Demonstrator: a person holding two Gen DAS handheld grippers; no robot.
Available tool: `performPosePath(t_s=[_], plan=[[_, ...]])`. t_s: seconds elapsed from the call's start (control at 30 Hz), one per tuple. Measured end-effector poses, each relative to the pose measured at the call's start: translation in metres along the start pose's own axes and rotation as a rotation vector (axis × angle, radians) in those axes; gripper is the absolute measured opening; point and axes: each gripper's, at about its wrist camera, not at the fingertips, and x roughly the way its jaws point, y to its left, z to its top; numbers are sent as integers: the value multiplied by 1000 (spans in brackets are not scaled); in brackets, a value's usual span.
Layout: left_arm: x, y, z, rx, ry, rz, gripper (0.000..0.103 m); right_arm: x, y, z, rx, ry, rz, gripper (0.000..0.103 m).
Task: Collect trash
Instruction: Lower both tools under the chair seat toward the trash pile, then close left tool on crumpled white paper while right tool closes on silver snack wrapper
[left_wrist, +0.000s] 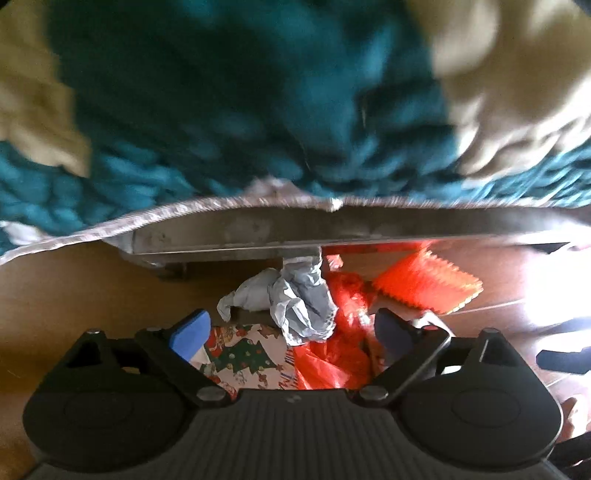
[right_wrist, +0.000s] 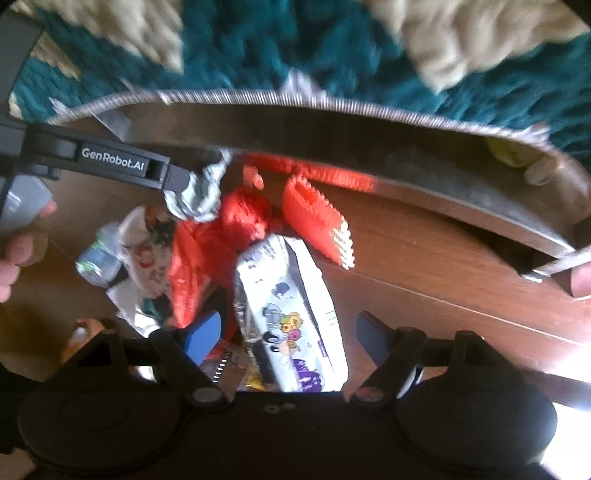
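Trash pile (right_wrist: 229, 266): loose litter heaped on a dark wooden floor (right_wrist: 424, 266), just in front of a low metal frame edge (left_wrist: 258, 236) under a grey-trimmed cover.
Crumpled pale paper (left_wrist: 295, 299): on top of the heap in the left wrist view, touching the red plastic beside it.
Red plastic bag (left_wrist: 332, 354): wrinkled, spread through the middle of the pile, partly under the paper.
Red ridged wrapper (right_wrist: 317, 218): flat, zigzag-edged, at the far side of the heap, toward the frame.
Christmas-print wrapper (left_wrist: 243, 354): white with green trees, at the near left of the pile.
White printed pack (right_wrist: 288, 314): cartoon figures, lying lengthwise nearest the right gripper.
Clear bottle (right_wrist: 99, 258): on its side at the left edge of the heap.
Left gripper (left_wrist: 291, 334): blue pads spread wide, pointing down over the paper and red bag, nothing pinched.
Right gripper (right_wrist: 288, 334): pads spread wide, the white pack showing between them; contact cannot be told.
Teal and cream knit blanket (left_wrist: 221, 110): beyond the frame, blurred.
Hand (right_wrist: 14, 254): at the left edge of the right wrist view, holding the left gripper's handle.
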Motion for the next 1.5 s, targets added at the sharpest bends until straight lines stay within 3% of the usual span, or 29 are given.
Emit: performPosePath(t_s=[0.1, 0.27, 0.53, 0.73, 0.8, 1.0, 1.07, 1.1, 1.17, 1.3, 1.5], plan=[[17, -6, 0, 38, 9, 33, 92, 22, -10, 1, 34, 26, -2, 79], [44, -11, 1, 83, 8, 62, 86, 43, -18, 12, 107, 20, 65, 78], [66, -14, 1, 122, 16, 83, 79, 69, 3, 38, -17, 4, 66, 81], [72, -12, 1, 111, 21, 82, 57, 81, 4, 44, 1, 11, 37, 78], [73, -12, 2, 110, 22, 82, 40, 81, 5, 42, 18, 4, 48, 78], [70, -9, 2, 122, 9, 101, 20, 70, 5, 39, 9, -15, 52, 76], [67, -11, 1, 131, 0, 109, 17, 70, 7, 40, 9, -6, 52, 51], [66, -11, 1, 137, -3, 115, 15, 72, 8, 41, 6, 12, 32, 16], [63, -11, 2, 145, -6, 129, 12, 72, 8, 41, 12, 15, 32, 15], [56, -10, 1, 160, 2, 166, 10, 61, 14, 41, -20, 2, -14, 2], [30, -14, -6, 141, 34, 172, 10, 23, 18, 30, -30, -2, -39, 0]])
